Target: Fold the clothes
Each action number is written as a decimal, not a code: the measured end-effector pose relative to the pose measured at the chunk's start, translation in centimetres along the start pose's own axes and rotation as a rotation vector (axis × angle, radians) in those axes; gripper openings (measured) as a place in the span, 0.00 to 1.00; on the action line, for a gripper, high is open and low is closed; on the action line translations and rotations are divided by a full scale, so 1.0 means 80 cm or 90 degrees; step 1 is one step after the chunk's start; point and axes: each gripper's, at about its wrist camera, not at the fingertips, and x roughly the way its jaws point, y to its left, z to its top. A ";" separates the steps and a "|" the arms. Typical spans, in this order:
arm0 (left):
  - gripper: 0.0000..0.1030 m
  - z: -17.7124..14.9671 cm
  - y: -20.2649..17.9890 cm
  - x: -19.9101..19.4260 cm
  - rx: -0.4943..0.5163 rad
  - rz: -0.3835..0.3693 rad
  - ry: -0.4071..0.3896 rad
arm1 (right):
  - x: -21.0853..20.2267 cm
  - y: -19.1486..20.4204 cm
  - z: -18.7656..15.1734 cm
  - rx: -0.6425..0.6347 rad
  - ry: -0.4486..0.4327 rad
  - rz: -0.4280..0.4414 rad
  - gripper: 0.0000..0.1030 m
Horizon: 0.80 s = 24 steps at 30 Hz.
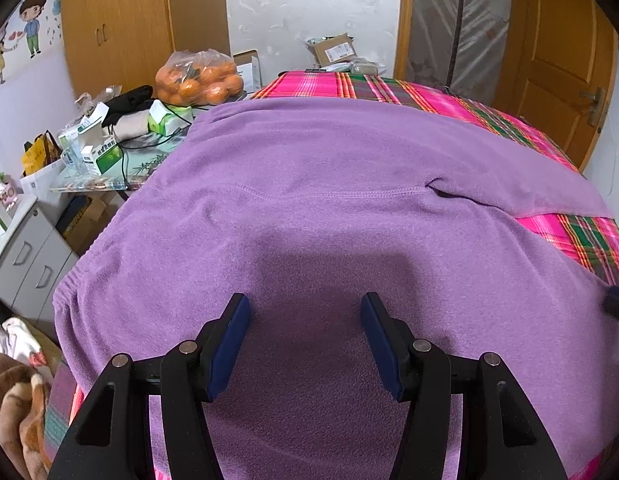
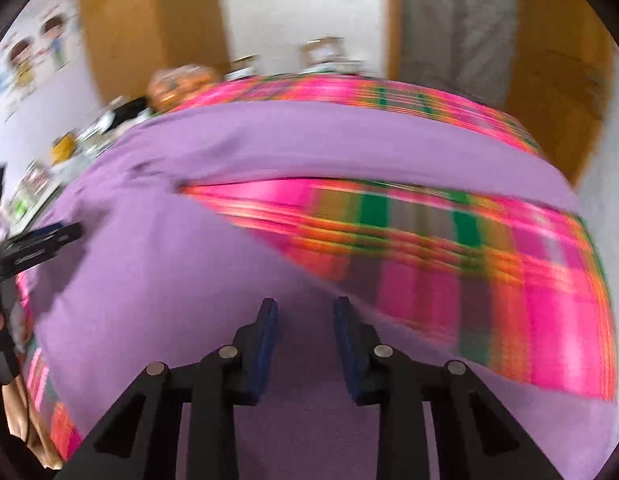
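With both the left gripper (image 1: 305, 340) and right gripper (image 2: 305, 344) hovering over the purple trousers (image 1: 329, 184), jaws released and empty, pinch matching edges on the bed (image 1: 581, 240) before folding.

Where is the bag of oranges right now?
In the left wrist view, the bag of oranges sits upper left on the cluttered side table, beyond the purple garment, before the wooden wardrobe.

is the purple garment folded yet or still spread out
Spread out. The purple garment lies flat in one layer across the plaid bedcover, waistband at left, its two legs apart, no part doubled over.
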 end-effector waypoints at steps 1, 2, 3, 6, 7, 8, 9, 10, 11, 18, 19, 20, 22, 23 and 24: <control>0.58 0.000 0.000 0.000 0.000 -0.001 0.000 | -0.011 -0.029 -0.010 0.031 -0.007 -0.023 0.26; 0.58 0.000 0.001 0.000 -0.001 -0.001 0.000 | -0.024 -0.060 -0.021 0.068 -0.014 -0.052 0.26; 0.58 0.000 0.000 0.000 -0.001 -0.001 0.000 | -0.035 -0.087 -0.031 0.101 -0.020 -0.084 0.27; 0.58 0.000 -0.001 -0.001 -0.001 -0.001 0.000 | -0.072 -0.158 -0.064 0.212 -0.041 -0.188 0.31; 0.58 0.000 0.000 -0.001 -0.002 -0.002 0.000 | -0.083 -0.170 -0.072 0.234 -0.048 -0.208 0.31; 0.58 0.000 0.001 -0.001 -0.003 -0.003 0.000 | -0.091 -0.174 -0.077 0.245 -0.057 -0.212 0.31; 0.58 0.000 0.002 -0.002 -0.005 -0.005 0.000 | -0.098 -0.172 -0.079 0.248 -0.069 -0.202 0.32; 0.58 -0.001 0.004 -0.003 -0.009 -0.006 0.000 | -0.102 -0.166 -0.080 0.243 -0.076 -0.185 0.32; 0.58 -0.002 0.005 -0.004 -0.013 -0.007 0.000 | -0.100 -0.151 -0.077 0.225 -0.078 -0.156 0.32; 0.58 -0.026 0.010 -0.025 -0.024 -0.012 0.001 | -0.049 -0.020 -0.045 0.072 -0.035 0.039 0.31; 0.58 -0.032 0.013 -0.030 -0.023 -0.011 0.000 | -0.042 -0.003 -0.043 0.051 -0.029 0.060 0.31; 0.58 -0.037 0.015 -0.034 -0.022 -0.009 -0.001 | -0.038 0.015 -0.042 0.028 -0.025 0.078 0.31; 0.58 -0.046 0.020 -0.041 -0.024 -0.004 -0.006 | -0.029 0.043 -0.043 -0.018 -0.015 0.105 0.31; 0.58 -0.051 0.021 -0.044 -0.020 -0.002 -0.011 | -0.027 0.052 -0.044 -0.038 -0.013 0.109 0.32; 0.58 -0.056 0.022 -0.046 -0.014 0.000 -0.018 | -0.027 0.058 -0.046 -0.053 -0.013 0.105 0.34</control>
